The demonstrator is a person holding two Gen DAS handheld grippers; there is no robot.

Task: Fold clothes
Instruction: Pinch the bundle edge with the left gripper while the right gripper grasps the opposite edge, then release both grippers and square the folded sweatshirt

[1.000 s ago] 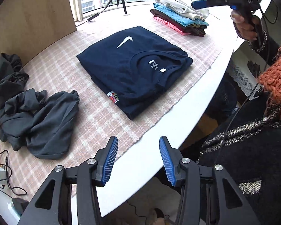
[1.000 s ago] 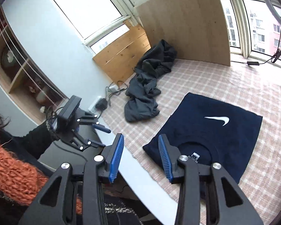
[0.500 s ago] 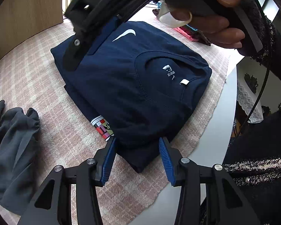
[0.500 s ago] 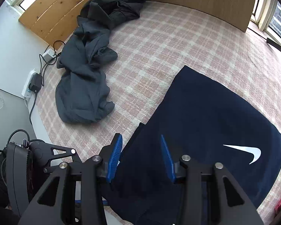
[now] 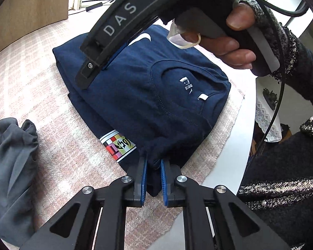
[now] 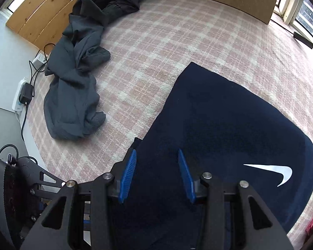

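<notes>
The counter [image 5: 235,166] has a pink checked cloth [image 5: 58,137]. A folded dark blue shirt [image 5: 156,95] lies flat there, collar toward the counter's edge, white swoosh far. Left hand-held gripper [image 5: 153,162] just squeezed onto its near corner. Right hand-held gripper [image 6: 156,166] stays spread above it.

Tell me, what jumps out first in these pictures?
The folded navy shirt with its white swoosh fills the middle of the pink checked cloth. The left gripper has just closed, pinching the shirt's near corner, while the right gripper hangs open over it. A crumpled grey garment lies off to the side.
</notes>
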